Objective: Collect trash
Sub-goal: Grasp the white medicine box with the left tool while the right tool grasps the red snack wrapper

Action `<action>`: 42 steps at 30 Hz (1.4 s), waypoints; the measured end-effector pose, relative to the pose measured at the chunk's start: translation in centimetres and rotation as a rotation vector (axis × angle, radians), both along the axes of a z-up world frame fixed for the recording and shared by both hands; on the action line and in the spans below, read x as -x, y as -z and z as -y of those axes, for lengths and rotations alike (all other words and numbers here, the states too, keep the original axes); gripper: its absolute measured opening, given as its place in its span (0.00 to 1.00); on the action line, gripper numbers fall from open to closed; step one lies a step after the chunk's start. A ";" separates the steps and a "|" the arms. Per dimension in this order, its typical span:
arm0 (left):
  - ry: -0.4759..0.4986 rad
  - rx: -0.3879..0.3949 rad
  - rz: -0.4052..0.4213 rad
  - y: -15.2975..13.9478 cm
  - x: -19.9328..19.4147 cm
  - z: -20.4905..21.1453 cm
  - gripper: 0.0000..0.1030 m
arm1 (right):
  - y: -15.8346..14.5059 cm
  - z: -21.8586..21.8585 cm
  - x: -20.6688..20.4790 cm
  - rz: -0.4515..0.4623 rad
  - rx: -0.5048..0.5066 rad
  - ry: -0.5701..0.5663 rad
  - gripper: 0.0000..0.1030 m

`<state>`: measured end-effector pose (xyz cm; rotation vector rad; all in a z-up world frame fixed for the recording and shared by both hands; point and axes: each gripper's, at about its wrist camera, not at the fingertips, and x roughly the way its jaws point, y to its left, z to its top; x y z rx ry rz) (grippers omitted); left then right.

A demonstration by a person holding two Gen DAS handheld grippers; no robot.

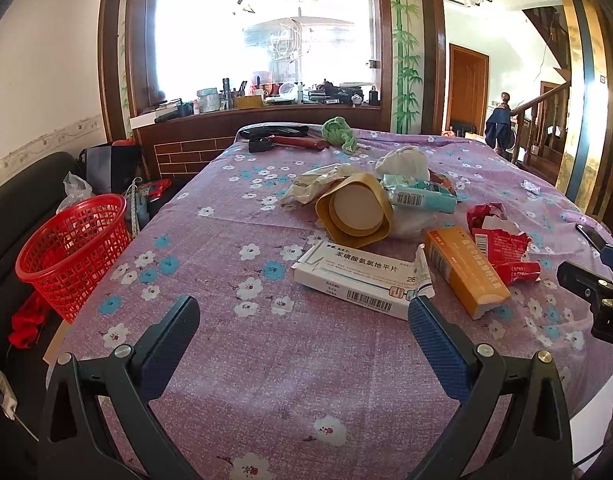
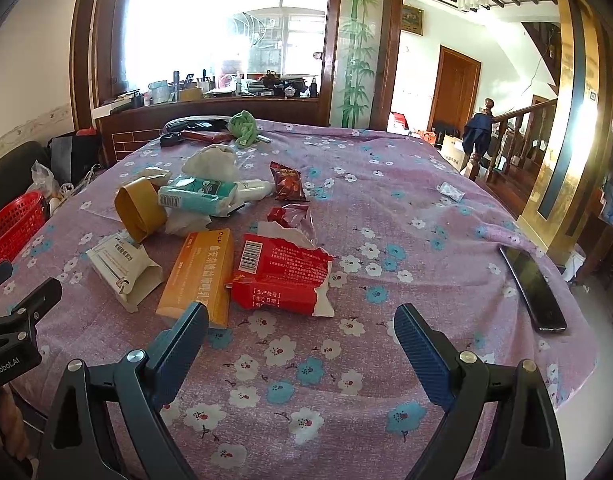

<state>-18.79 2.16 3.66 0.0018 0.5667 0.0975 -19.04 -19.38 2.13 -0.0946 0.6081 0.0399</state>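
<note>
**Two tongs spread wide over a littered tabletop**

The left tongs (image 1: 304, 310) and the right tongs (image 2: 302, 316) both hang above the flowered tabletop (image 1: 234, 364) with their fingers spread apart and nothing between them. The trash lies in one loose heap ahead of them: one white medicine box (image 1: 356, 278), one orange box (image 1: 466, 272), one torn red wrapper (image 2: 282, 276), one gold cup (image 1: 356, 210) on its side, one teal pack (image 2: 194, 196) and one dark red snack packet (image 2: 288, 182). One red mesh basket (image 1: 72, 252) stands beside the tabletop's left edge, well apart from the heap. One black phone (image 2: 534, 288) lies near the right edge.

White crumpled pieces behind the cup overlap, so their count cannot be told. The basket is cut off at the frame edge in the right wrist view. The clutter on the far ledge is too small to make out.
</note>
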 end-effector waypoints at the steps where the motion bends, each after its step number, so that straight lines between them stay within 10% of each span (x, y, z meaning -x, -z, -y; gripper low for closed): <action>1: 0.000 0.000 -0.001 0.0 0.0 0.0 1.00 | 0.0 -0.1 0.0 0.000 0.001 -0.002 0.93; 12: 0.038 -0.003 -0.024 -0.2 -0.4 0.5 1.00 | 0.0 0.2 -0.5 -0.016 -0.023 -0.038 0.88; 21: 0.240 0.110 -0.121 -1.7 -3.6 1.8 0.99 | 0.0 3.9 -3.2 -0.131 -0.224 -0.129 0.44; 28: 0.311 0.020 -0.222 -0.6 -7.4 5.9 0.69 | 0.7 5.4 -5.6 -0.190 -0.267 -0.141 0.44; 33: 0.296 -0.026 -0.291 0.9 -9.5 6.8 0.22 | 1.0 5.6 -7.4 -0.218 -0.273 -0.176 0.44; 42: 0.293 -0.007 -0.293 1.3 -10.2 5.7 0.05 | 1.9 5.4 -12.0 -0.269 -0.222 -0.203 0.49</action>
